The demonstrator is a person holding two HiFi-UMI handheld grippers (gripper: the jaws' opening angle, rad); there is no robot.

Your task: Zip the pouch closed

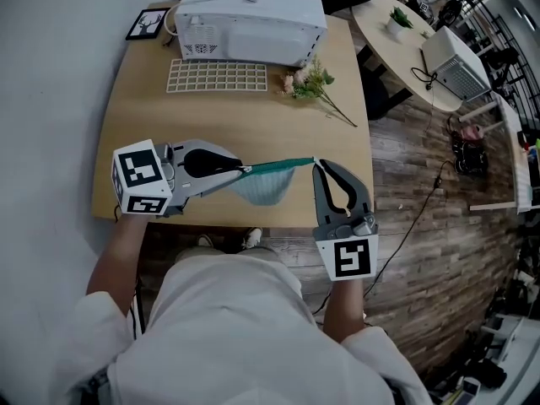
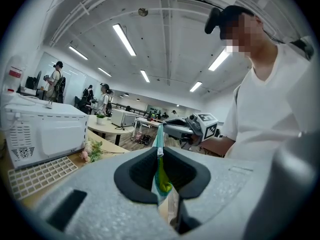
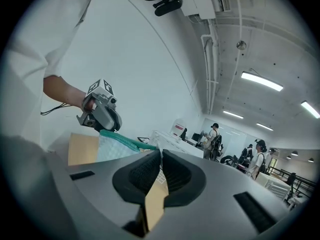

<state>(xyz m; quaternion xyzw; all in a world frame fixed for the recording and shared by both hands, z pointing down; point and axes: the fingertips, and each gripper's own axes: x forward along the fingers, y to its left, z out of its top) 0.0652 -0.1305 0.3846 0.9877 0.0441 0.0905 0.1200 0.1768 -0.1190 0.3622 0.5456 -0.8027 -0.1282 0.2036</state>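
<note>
Open-plan office space surrounds a wooden table that carries a white oven, a white grid tray and a sprig of flowers. Above the table's near edge, clear of the wood, the pouch hangs stretched between two grippers. A teal zip band runs along its top, and a pale, mesh-like body sags beneath.

The pouch looks light and limp, likely to bunch wherever the band goes slack. The band seems the only firm part, so the sensible hold is at its two ends, pulled taut so a slider can run straight.

The left gripper is clamped on one end of the band, with the cloth pinched flat between its jaws. The right gripper has its jaws pressed together on the opposite end, where the slider would sit, though the slider itself is too small to make out.

Both grippers point nearly level, noses dipped a little. The left aims across the person's front and the right aims away from the body, so they meet the band roughly square to each other.
</note>
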